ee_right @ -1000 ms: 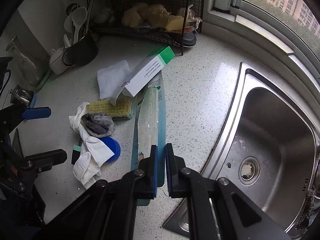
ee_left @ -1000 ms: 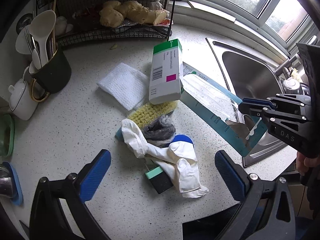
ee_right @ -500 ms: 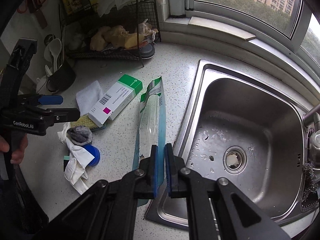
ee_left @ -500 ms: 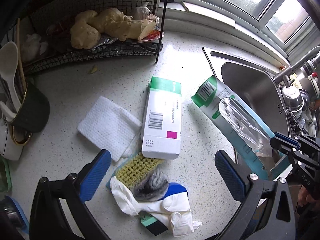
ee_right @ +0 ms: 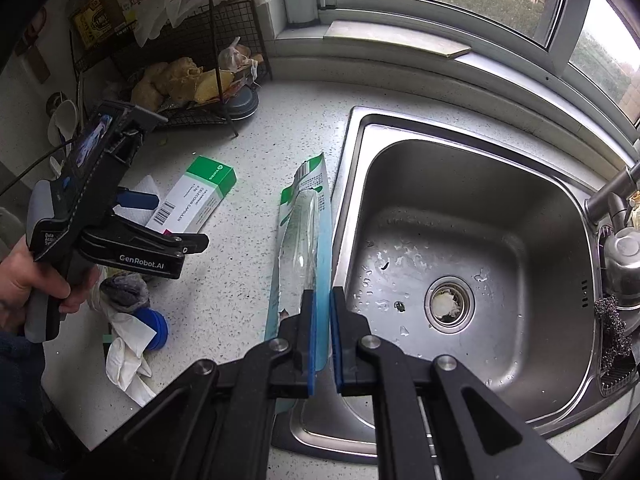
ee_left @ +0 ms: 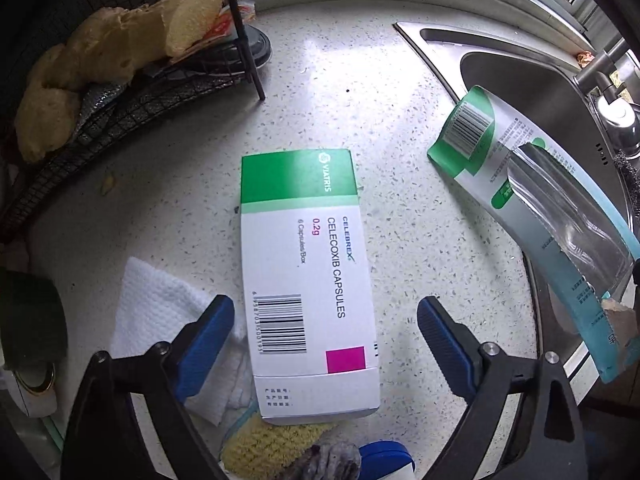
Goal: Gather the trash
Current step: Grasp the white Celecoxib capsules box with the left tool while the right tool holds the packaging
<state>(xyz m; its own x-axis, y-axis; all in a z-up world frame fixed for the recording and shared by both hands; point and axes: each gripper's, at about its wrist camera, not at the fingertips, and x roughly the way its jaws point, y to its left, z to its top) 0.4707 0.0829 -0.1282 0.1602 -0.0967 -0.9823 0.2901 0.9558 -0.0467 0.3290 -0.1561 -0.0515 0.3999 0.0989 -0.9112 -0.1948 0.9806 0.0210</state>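
Our left gripper (ee_left: 322,344) hangs over the capsule box (ee_left: 306,280), its 2 jaws closing with the box's near end between them, pads not yet touching. Our right gripper (ee_right: 322,340) is clamped on the long green-and-teal blister pack (ee_right: 306,240), which stretches ahead of it beside the sink (ee_right: 360,128).

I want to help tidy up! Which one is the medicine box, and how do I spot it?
Find the steel sink, then look across the speckled counter toward the wire rack. The medicine box lies flat there, one end resting on a yellow brush, beside a white cloth. It is the only cardboard box: white with a green end, a barcode and a pink square.
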